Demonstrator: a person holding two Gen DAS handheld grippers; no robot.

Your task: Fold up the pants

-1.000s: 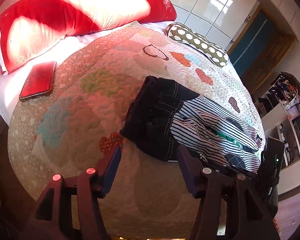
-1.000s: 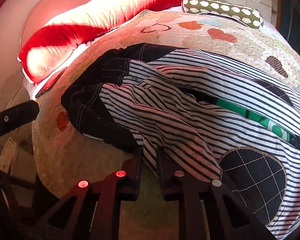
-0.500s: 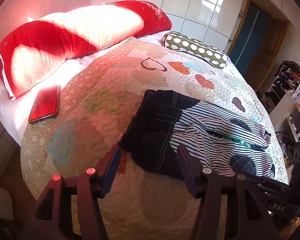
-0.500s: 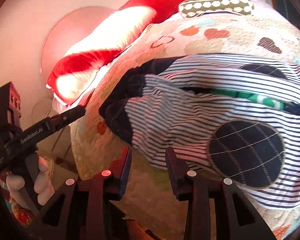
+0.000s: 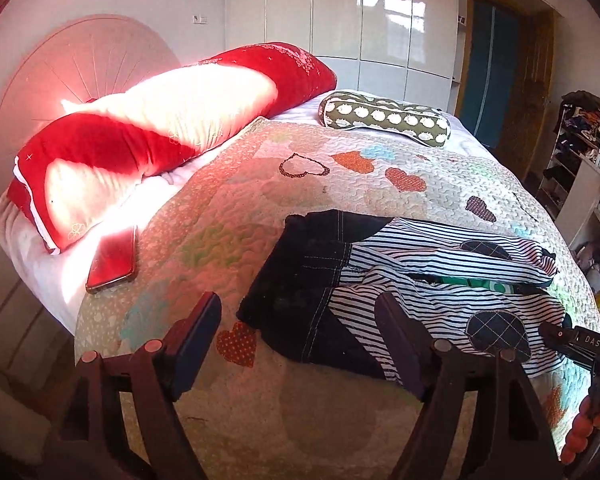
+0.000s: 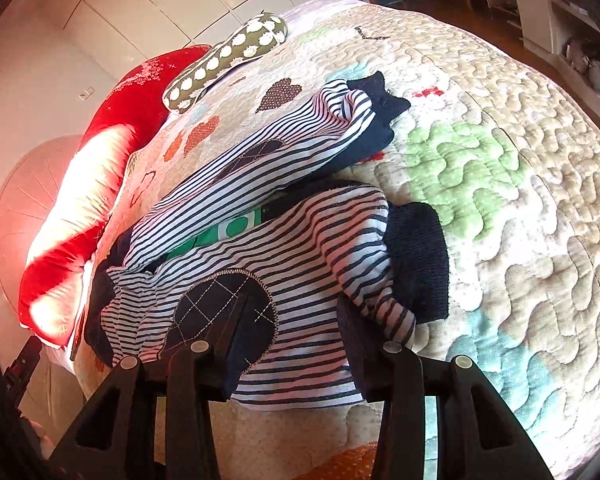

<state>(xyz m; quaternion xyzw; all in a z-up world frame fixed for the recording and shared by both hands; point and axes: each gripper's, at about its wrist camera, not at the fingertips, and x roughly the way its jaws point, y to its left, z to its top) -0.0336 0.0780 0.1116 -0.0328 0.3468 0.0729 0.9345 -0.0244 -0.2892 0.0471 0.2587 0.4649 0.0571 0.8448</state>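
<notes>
The striped pants (image 5: 428, 284) with a dark navy waist part and round navy knee patches lie crumpled on the quilted bed cover (image 5: 236, 216). My left gripper (image 5: 300, 320) is open and empty, above the near edge of the bed by the navy waist end. My right gripper (image 6: 292, 324) is open over the near leg of the pants (image 6: 300, 248), its fingers either side of the striped cloth by the knee patch (image 6: 220, 308). The navy cuffs (image 6: 416, 256) lie to the right. The right gripper's body shows at the right edge of the left wrist view.
A long red and white pillow (image 5: 156, 128) and a green patterned bolster (image 5: 384, 118) lie at the head of the bed. A red phone (image 5: 114, 260) lies on the white sheet at the left. Shelves with clutter (image 5: 584, 152) stand to the right.
The right gripper has let go of the striped cloth, opened wide and swung round to the cuff end of the pants. The left gripper has drawn back and up, staying open.
</notes>
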